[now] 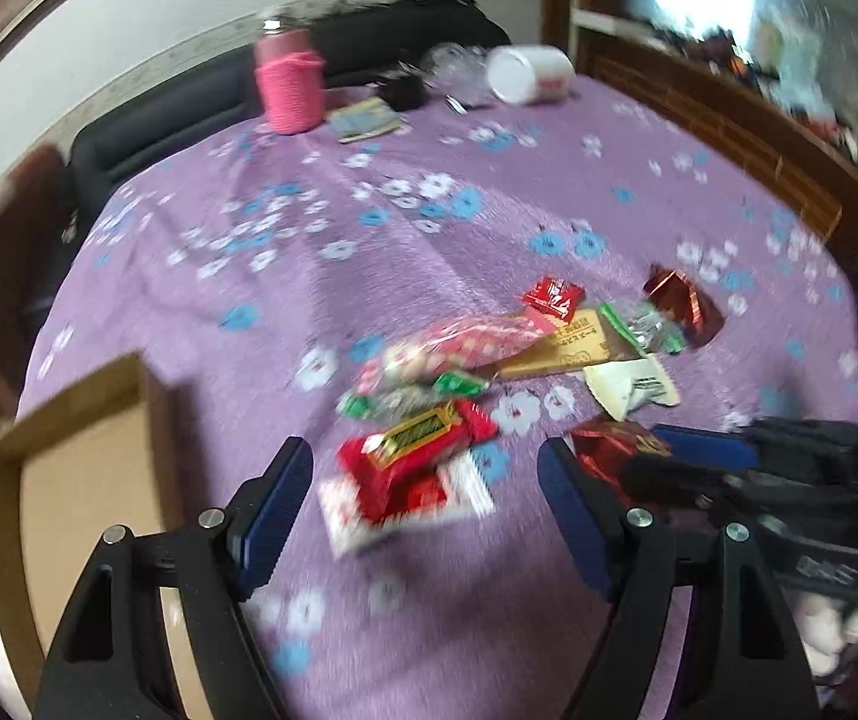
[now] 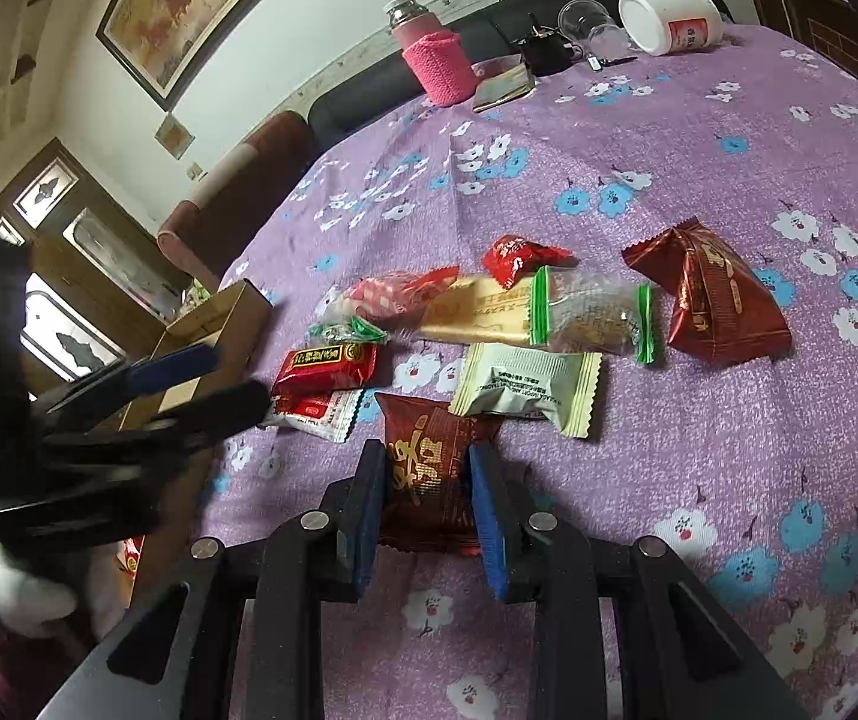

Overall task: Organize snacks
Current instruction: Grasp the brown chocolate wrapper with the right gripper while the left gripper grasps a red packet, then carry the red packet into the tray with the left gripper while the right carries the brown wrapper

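Several wrapped snacks lie in a loose pile on the purple flowered tablecloth. My right gripper is shut on a dark red snack packet at the near edge of the pile. My left gripper is open above a red packet lying on a white one; it also shows at the left of the right wrist view. A brown cardboard box sits at the table's left edge, next to the left gripper.
At the far side stand a pink-sleeved flask, a white jar on its side, a clear cup, a black object and a small booklet. A dark sofa lies beyond the table.
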`<state>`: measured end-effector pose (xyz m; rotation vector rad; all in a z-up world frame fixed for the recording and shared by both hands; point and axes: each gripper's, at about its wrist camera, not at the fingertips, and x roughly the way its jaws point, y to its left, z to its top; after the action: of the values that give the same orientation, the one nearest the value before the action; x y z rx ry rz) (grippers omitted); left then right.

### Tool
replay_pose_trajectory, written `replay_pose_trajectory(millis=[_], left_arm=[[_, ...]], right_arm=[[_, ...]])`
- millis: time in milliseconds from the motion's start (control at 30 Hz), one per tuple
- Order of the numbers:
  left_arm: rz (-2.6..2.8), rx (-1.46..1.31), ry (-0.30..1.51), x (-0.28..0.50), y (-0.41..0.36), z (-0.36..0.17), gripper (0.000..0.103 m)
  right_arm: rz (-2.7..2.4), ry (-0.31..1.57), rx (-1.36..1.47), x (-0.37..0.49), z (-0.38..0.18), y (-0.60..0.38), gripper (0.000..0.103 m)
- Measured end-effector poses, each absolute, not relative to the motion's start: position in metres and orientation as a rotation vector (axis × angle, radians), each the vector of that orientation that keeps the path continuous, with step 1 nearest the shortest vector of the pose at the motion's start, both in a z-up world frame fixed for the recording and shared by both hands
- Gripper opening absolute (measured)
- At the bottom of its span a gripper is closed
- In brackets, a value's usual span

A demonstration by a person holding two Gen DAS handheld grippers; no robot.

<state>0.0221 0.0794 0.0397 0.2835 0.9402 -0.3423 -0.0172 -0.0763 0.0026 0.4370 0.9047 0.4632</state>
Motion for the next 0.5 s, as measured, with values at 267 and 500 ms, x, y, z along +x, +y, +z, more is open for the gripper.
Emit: replay_pose_trajectory(millis=[267, 500], left_arm=[[-0.368, 0.338, 1.011, 0.034, 0.071, 0.021, 0.02], [-0.365, 0.334, 1.012, 0.032, 0.063, 0.016, 0.029]], right_arm=[[0.46, 0.903, 0.474, -0.016, 0.001, -0.086, 0.03], [0.458, 0.904, 0.454, -0.015, 0.0, -0.083, 0.031]])
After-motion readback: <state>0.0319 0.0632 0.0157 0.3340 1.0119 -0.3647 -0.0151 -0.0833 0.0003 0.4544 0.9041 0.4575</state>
